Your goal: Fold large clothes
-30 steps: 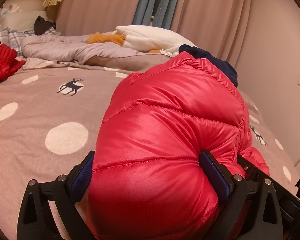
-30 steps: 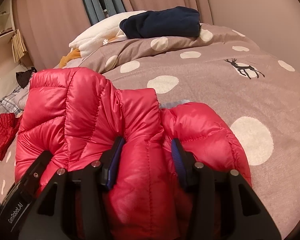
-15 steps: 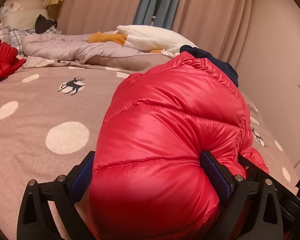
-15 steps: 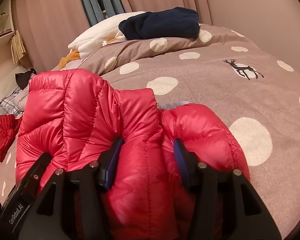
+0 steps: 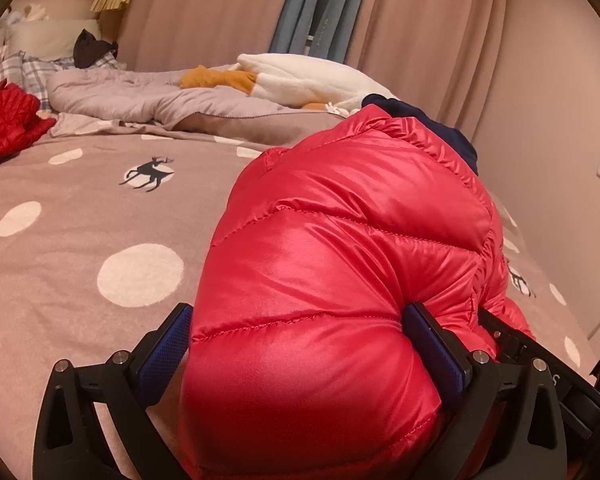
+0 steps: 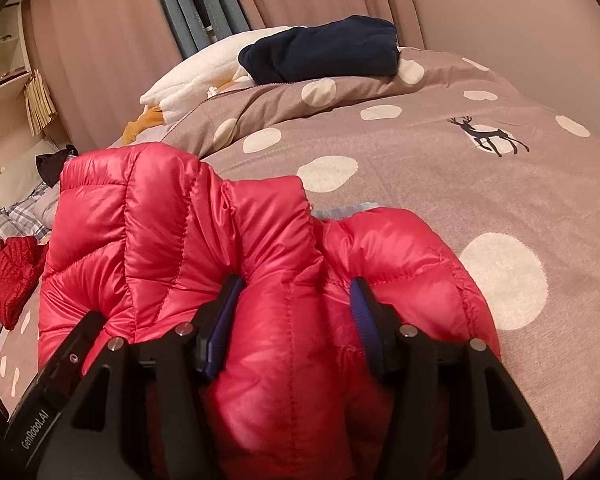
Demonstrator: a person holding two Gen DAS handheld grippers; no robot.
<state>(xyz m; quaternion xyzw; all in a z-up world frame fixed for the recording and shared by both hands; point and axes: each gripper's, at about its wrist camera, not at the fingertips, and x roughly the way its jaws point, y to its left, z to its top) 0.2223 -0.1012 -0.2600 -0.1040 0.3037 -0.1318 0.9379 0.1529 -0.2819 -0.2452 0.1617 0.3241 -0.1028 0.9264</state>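
Easing apart, the right gripper has loosened around the red puffer jacket, its pads still dented into it at six o'clock on the spotted bedspread. The left gripper is clamped on it; release seems under way.

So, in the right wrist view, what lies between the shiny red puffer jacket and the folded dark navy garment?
Only the brown duvet with white dots lies between red puffer jacket and navy garment.

Each tool, left tool and right tool, has black angular finger frames, silver screws near blue textured pads, with white "GenRobot.AI" lettering beside the right tool.
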